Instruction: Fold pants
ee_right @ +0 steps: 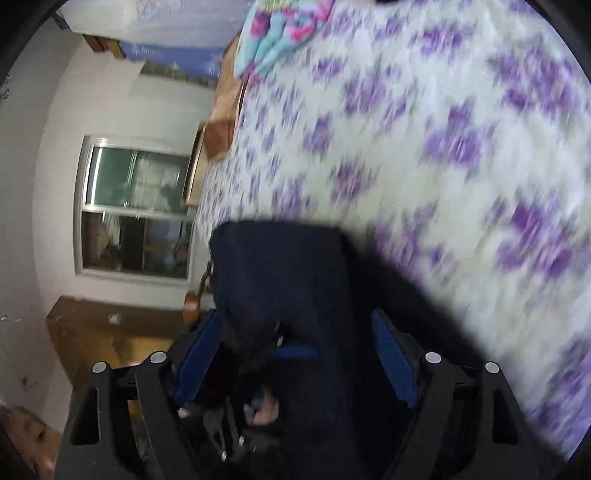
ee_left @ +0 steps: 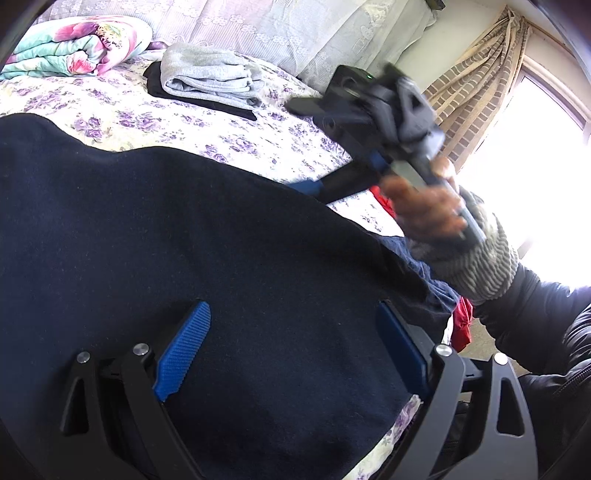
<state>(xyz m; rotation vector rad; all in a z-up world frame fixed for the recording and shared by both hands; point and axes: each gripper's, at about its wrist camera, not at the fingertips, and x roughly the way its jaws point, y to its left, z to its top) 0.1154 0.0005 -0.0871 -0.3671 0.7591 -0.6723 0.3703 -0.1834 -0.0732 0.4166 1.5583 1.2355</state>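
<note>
A bed (ee_left: 122, 122) in a purple-flowered sheet fills the room. Far right, a bright window (ee_left: 546, 147) glares beside a checked curtain (ee_left: 476, 92); lace cloth (ee_left: 258, 29) hangs behind.

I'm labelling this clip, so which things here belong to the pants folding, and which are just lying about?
Part of the job:
- navy pants
- left tongs, open over the pants
- right tongs, open, pants between the fingers

Lying about:
- folded grey garment on a black one
- floral quilt
- red cloth
- curtain
</note>
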